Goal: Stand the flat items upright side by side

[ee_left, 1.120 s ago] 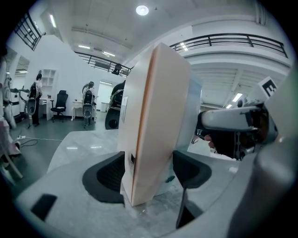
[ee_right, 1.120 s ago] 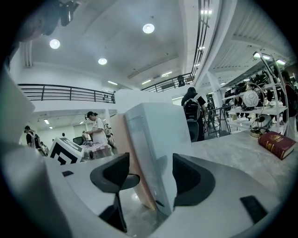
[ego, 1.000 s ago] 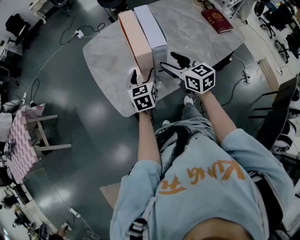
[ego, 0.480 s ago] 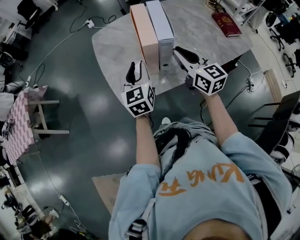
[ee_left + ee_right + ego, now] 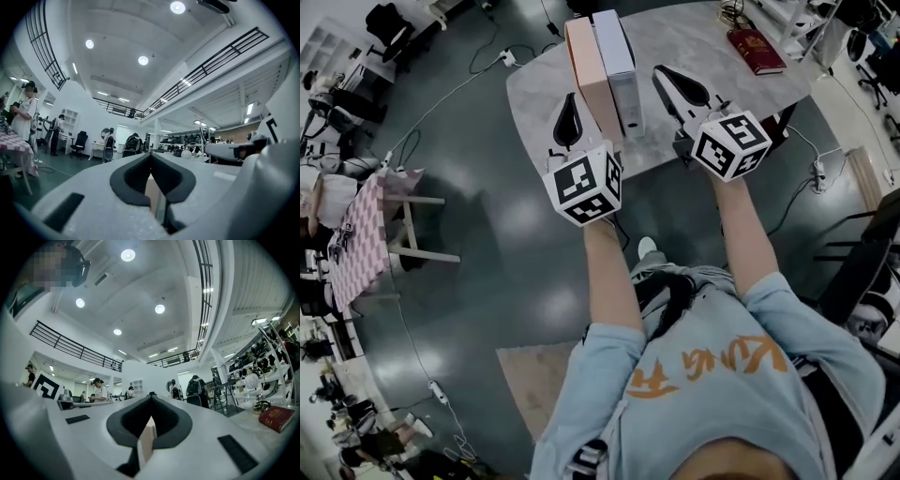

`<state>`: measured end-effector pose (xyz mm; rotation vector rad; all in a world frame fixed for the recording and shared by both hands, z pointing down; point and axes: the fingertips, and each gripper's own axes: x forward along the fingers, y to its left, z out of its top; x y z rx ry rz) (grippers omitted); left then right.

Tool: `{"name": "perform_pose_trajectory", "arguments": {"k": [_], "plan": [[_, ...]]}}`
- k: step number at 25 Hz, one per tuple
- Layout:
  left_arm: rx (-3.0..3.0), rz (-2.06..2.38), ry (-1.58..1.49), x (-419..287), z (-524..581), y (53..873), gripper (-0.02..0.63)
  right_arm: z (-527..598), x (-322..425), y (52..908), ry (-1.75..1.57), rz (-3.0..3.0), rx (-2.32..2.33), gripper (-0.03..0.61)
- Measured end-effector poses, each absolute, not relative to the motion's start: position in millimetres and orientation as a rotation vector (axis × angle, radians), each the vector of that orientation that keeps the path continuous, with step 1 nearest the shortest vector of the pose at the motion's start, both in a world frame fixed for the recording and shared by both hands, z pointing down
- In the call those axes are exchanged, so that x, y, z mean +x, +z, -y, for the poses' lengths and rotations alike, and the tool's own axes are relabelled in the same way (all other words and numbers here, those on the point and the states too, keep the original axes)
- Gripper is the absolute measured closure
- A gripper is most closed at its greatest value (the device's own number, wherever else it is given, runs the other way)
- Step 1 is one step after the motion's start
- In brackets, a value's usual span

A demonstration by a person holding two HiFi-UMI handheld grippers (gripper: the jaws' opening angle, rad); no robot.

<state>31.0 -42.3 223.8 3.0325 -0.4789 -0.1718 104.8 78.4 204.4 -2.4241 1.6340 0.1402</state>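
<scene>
Finding 1, clearances. The peach box (image 5: 589, 66) and white box (image 5: 617, 61) stand upright on the tabletop (image 5: 539, 103), touching along their long faces. They run from just short of its near edge towards its far edge. Bare tabletop lies on both sides: a narrower strip towards the left edge, and a wider stretch on the right, reaching to a red book (image 5: 757, 49) by the far right corner.

Your left hand-held gripper (image 5: 569, 101) is beside the peach box and your right hand-held gripper (image 5: 666, 77) is beside the white box. Both are over the near part of the tabletop and touch neither box. Both sets of jaws have just closed; the pads meet and nothing is held between them.

Finding 2, obstructions. In the head view, the marker cubes and your forearms cover the near edge, and the frame's top cuts off the far edge. In each gripper view, the gripper's own body fills the lower half. Only a sliver of box shows through the gap beneath the pads.

Finding 3, differences between views. Only the head view shows the full layout. The right gripper view shows the book lying flat at its right. The left gripper view shows the right hand-held gripper alongside. How high the grippers are above the tabletop cannot be judged.
</scene>
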Motion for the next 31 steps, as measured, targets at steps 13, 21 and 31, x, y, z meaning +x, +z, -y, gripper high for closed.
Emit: {"name": "perform_pose_trajectory", "arguments": {"k": [13, 21, 31], "plan": [[2.976, 0.500, -0.047, -35, -35, 293, 0.601, -129, 48, 276, -0.038, -1.563, -2.695, 0.578], [3.010, 0.483, -0.015, -37, -47, 290, 0.601, -137, 38, 272, -0.006, -1.610, -2.697, 0.578], [3.044, 0.507, 0.015, -27, -50, 301, 0.601, -143, 42, 277, -0.008, -1.627, -2.707, 0.578]]}}
